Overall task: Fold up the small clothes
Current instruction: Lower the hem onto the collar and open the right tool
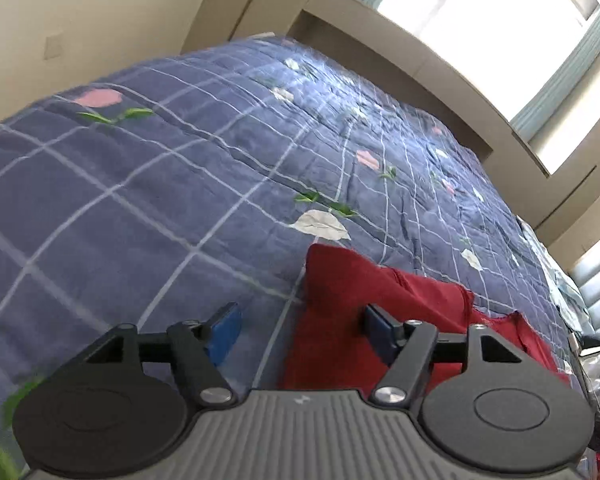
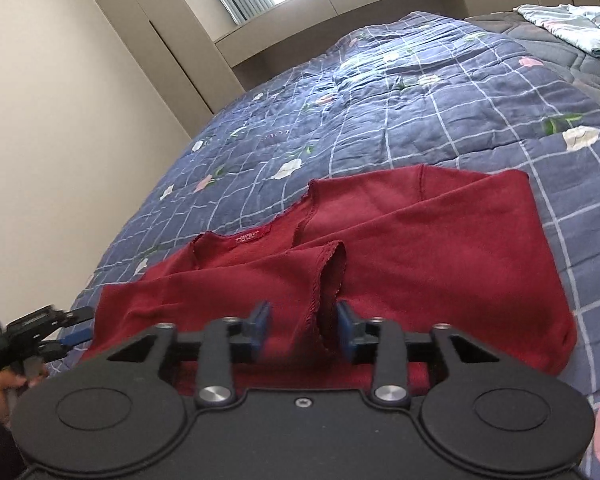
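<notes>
A dark red top (image 2: pixel 400 248) lies partly folded on a blue checked quilt (image 2: pixel 420 120), one sleeve laid across its body. My right gripper (image 2: pixel 303 330) is open, low over the near edge of the top, with the scalloped sleeve cuff (image 2: pixel 332 276) just ahead between its fingers. My left gripper (image 1: pixel 302 330) is open at the top's left edge; its right finger is over the red cloth (image 1: pixel 380 288), its left finger over the quilt (image 1: pixel 140 184). The left gripper also shows in the right wrist view (image 2: pixel 76 326), open beside the cloth.
The quilt covers a bed that runs up to a beige wall (image 2: pixel 60 120) and a window ledge (image 1: pixel 440 80). A pale blue cloth (image 2: pixel 572 28) lies at the far right of the bed. A hand (image 2: pixel 4 386) holds the left gripper.
</notes>
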Action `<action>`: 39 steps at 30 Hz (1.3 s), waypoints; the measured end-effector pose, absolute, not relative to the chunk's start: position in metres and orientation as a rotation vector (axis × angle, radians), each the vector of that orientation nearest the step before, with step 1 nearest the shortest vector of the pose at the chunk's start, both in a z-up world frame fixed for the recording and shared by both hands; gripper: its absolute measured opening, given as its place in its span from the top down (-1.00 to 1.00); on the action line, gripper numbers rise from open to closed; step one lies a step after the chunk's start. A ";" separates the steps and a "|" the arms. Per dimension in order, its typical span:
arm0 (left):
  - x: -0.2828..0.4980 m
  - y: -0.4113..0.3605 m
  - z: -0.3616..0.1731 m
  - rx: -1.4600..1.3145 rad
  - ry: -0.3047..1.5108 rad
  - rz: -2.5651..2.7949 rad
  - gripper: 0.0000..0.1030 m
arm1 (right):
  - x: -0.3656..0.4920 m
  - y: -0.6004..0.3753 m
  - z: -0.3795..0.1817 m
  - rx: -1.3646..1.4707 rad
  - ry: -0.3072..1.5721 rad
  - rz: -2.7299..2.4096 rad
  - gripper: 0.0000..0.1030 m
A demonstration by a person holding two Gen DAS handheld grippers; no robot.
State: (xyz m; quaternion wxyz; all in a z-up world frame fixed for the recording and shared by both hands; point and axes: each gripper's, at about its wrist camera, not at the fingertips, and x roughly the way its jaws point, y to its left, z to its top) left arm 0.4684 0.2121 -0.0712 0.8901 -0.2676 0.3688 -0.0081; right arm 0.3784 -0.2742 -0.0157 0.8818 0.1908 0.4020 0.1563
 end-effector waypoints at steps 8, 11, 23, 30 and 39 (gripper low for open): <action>0.482 0.197 -0.058 -0.431 0.717 -0.053 0.88 | 0.374 -0.256 -0.018 0.303 0.811 0.288 0.80; 0.486 0.196 -0.066 -0.402 0.732 -0.032 0.88 | 0.374 -0.255 -0.024 0.311 0.819 0.265 0.83; 0.434 0.208 -0.057 -0.458 0.720 -0.020 -0.19 | 0.358 -0.247 -0.012 0.230 0.770 0.284 0.85; 0.375 0.189 -0.056 -0.315 0.700 -0.062 -0.62 | 0.349 -0.247 -0.012 0.192 0.745 0.244 -0.12; 0.372 0.134 -0.068 0.047 0.683 0.021 -0.68 | 0.349 -0.214 -0.011 -0.001 0.624 0.221 -0.52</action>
